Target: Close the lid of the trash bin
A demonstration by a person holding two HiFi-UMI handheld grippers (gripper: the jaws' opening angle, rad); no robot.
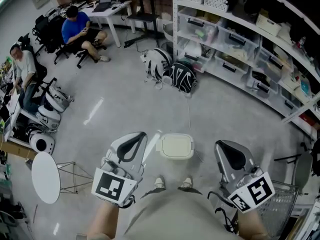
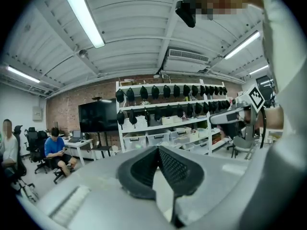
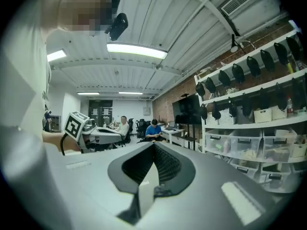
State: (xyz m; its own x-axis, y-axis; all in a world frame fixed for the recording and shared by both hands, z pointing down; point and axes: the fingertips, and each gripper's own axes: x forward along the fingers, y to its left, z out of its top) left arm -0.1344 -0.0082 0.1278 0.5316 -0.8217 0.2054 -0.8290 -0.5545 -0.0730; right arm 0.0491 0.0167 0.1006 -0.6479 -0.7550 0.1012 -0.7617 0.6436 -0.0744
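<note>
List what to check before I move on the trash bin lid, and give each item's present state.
1. Trash bin located: on the floor just ahead of the shoes, between the two grippers. Ok.
2. Lid: looks flat on the bin already. Fully seated: cannot tell.
3. Left gripper: jaws together, nothing between them. Ok.
4. Right gripper: jaws together, nothing between them. Ok.
5. Grippers aimed at the bin: both gripper views show shelves and ceiling, not the bin. Not ok.

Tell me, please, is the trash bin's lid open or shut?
Apparently shut: the lid lies flat across the trash bin in the head view, with no dark opening showing.
</note>
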